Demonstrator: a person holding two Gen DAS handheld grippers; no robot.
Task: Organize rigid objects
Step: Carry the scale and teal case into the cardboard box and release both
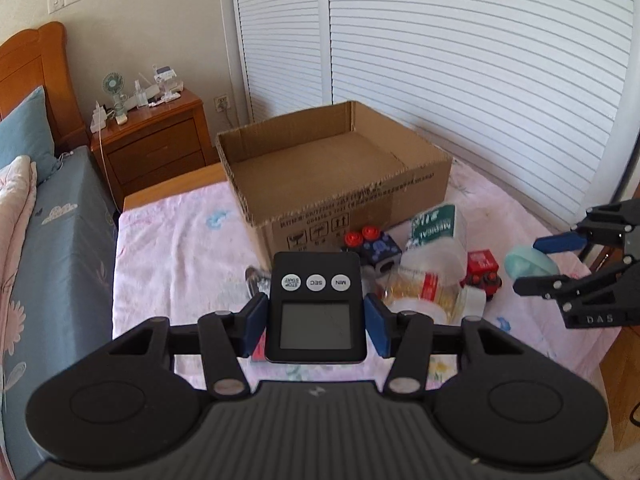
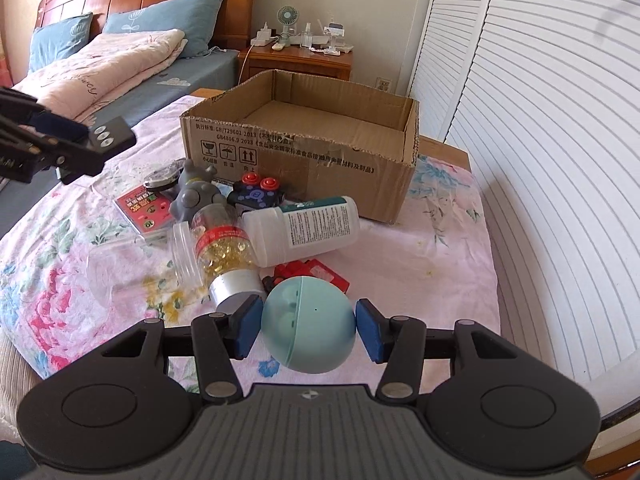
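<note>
My left gripper (image 1: 316,322) is shut on a black digital timer (image 1: 316,304), held above the flowered table in front of an open cardboard box (image 1: 320,176). My right gripper (image 2: 306,326) is shut on a pale blue ball-shaped capsule (image 2: 308,324), above the table's near side. The box (image 2: 304,148) stands beyond a pile: a capsule bottle (image 2: 224,248), a white bottle (image 2: 304,228), a clear jar (image 2: 186,254), a red toy truck (image 2: 312,272), a dark cube with red knobs (image 2: 256,194), a grey figure (image 2: 196,196) and a red card (image 2: 140,208). The left gripper with the timer (image 2: 108,136) shows at the left.
A bed (image 2: 132,64) with blue pillows and a folded quilt lies to the left. A wooden nightstand (image 2: 296,60) with a small fan stands behind the box. White louvered doors (image 2: 540,120) run along the right. The right gripper (image 1: 560,264) shows in the left wrist view.
</note>
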